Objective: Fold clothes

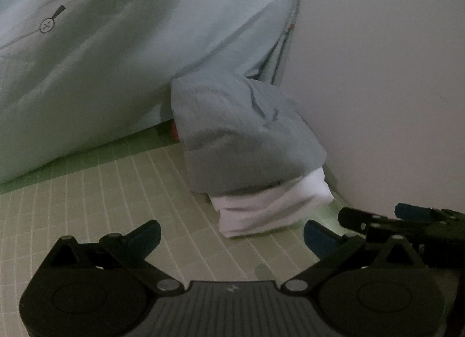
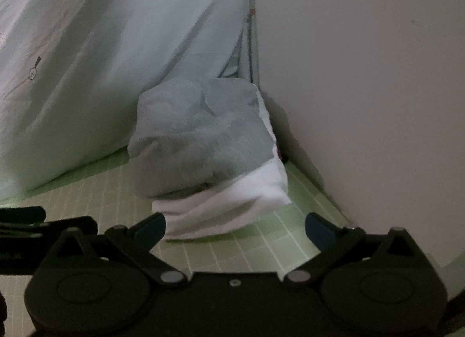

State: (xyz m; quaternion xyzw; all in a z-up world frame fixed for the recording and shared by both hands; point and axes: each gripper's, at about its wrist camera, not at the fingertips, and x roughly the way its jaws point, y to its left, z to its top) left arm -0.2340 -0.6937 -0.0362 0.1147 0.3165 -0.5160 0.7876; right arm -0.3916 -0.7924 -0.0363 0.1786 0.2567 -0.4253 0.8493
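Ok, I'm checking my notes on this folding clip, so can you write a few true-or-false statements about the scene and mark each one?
1. A grey garment lies on top of a white garment. True.
2. The left tongs are shut on the white garment. False: they are open and hold nothing.
3. The stack sits on a green gridded mat. True.
4. The right tongs are shut. False: they are open.

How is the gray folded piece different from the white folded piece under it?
The gray folded garment sits on top; the white folded garment lies beneath it, on the green grid mat. The gray one looks bulkier and rounded; the white one appears flatter, showing only along the stack's front and right side. Both are folded, stacked near the wall.
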